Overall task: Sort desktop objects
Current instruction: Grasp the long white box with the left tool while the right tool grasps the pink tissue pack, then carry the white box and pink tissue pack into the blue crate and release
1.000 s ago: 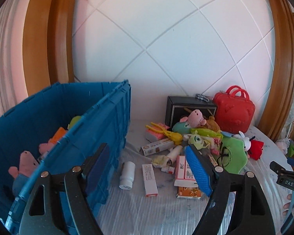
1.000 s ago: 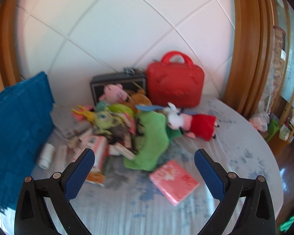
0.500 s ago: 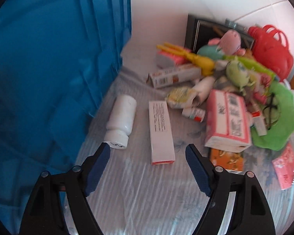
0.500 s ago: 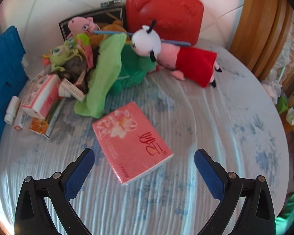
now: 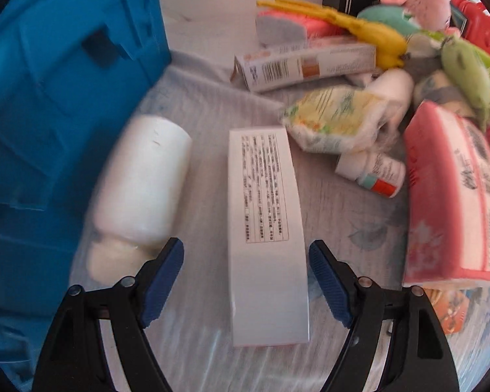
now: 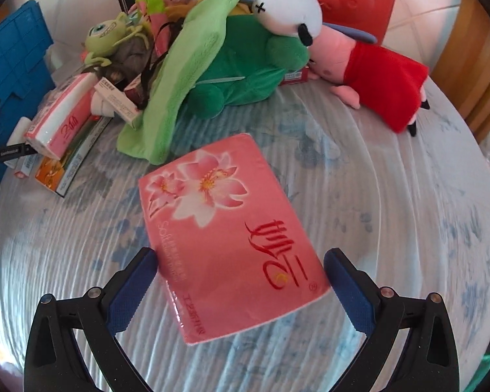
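While both tongs are hovering low over the cluttered table, things are lying as follows, largest first.

Table (image 6: pixel 392 202): wearing a pale blue-patterned cloth under clear plastic, carrying everything below.
Blue crate (image 5: pixel 49 98): standing at the left edge of the left wrist view, just beside the white bottle.
Green plush (image 6: pixel 232 55): sprawling in the pile at the back of the right wrist view, with a white-headed plush (image 6: pixel 290 9) lying on it and a red-dressed pig plush (image 6: pixel 375 68) lying beside it.
Pink tissue pack (image 6: pixel 228 228): lying flat in front of the pile, its near end sitting between the right fingers.
Right gripper (image 6: pixel 241 290): spreading wide, pads flanking the pack; contact is unclear.
Left gripper (image 5: pixel 245 277): spreading wide, fingers straddling the near part of the white carton without touching it.
White carton (image 5: pixel 264 228): lying flat lengthwise, printed side up.
White bottle (image 5: pixel 140 189): lying on its side between crate and carton.
Small medicine bottle (image 5: pixel 372 173): lying right of the carton.
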`<action>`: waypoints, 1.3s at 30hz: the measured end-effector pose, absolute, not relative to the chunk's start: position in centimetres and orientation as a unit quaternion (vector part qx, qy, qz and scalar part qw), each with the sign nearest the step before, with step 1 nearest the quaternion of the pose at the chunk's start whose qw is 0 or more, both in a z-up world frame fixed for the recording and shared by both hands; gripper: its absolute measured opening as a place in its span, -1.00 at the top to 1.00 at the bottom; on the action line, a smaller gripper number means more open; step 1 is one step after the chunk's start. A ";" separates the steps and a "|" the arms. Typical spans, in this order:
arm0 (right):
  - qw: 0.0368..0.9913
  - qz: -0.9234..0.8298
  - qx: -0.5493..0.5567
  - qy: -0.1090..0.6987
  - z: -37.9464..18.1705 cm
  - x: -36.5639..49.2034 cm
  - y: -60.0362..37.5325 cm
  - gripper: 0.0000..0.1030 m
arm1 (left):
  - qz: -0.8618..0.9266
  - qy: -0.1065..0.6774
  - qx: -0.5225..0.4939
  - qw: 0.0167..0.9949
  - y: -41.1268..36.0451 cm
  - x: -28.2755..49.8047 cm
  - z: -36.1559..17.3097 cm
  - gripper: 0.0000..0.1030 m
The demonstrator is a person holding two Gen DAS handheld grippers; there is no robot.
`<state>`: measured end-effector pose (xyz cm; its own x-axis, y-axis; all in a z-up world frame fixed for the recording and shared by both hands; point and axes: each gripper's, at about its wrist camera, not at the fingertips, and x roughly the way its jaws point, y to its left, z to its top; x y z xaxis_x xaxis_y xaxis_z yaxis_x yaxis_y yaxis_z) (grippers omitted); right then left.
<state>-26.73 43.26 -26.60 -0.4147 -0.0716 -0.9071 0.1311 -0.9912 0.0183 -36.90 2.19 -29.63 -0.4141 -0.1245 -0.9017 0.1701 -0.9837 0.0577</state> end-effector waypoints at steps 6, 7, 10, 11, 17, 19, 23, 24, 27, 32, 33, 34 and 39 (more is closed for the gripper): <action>0.091 -0.841 0.533 -0.005 -27.6 -26.8 44.1 -1.00 | -0.847 0.051 0.525 0.072 2.1 -35.6 -30.4 -0.44; 0.095 -0.841 0.533 -0.006 -27.6 -26.7 44.1 -1.00 | -0.846 0.054 0.526 0.073 2.2 -35.3 -30.4 -0.40; 0.105 -0.837 0.536 0.025 -28.0 -26.0 43.2 -1.00 | -0.846 0.047 0.527 0.068 2.6 -33.9 -30.5 -0.33; 0.107 -0.837 0.535 0.034 -28.2 -25.6 43.0 -1.00 | -0.847 0.043 0.525 0.068 2.8 -33.5 -30.6 -0.32; 0.094 -0.850 0.518 0.010 -30.0 -25.0 44.2 -1.00 | -0.851 0.045 0.520 0.062 3.3 -31.6 -30.9 -0.17; 0.094 -0.859 0.504 0.011 -30.0 -24.6 44.2 -1.00 | -0.851 0.048 0.519 0.062 3.4 -31.4 -30.9 -0.17; 0.090 -0.874 0.477 0.009 -30.0 -23.7 44.2 -1.00 | -0.853 0.050 0.516 0.062 3.6 -30.9 -30.6 -0.07; 0.087 -0.876 0.474 0.009 -30.0 -23.7 44.2 -1.00 | -0.853 0.050 0.515 0.060 3.7 -30.9 -30.6 0.01; 0.083 -0.877 0.473 0.011 -30.0 -23.6 44.0 -1.00 | -0.852 0.052 0.518 0.055 3.6 -30.5 -30.4 0.20; 0.068 -0.869 0.490 -0.009 -30.6 -23.9 44.8 -1.00 | -0.858 0.052 0.509 0.052 3.5 -30.1 -29.0 0.21; 0.067 -0.871 0.486 -0.020 -30.3 -23.8 45.0 -0.99 | -0.861 0.049 0.503 0.051 3.6 -29.9 -28.3 0.21; 0.065 -0.874 0.481 -0.023 -30.1 -23.5 45.1 -0.98 | -0.864 0.045 0.498 0.049 3.7 -29.5 -27.9 0.21; 0.057 -0.881 0.470 -0.015 -29.3 -22.2 44.6 -0.84 | -0.878 0.030 0.475 0.041 4.7 -27.5 -25.6 0.21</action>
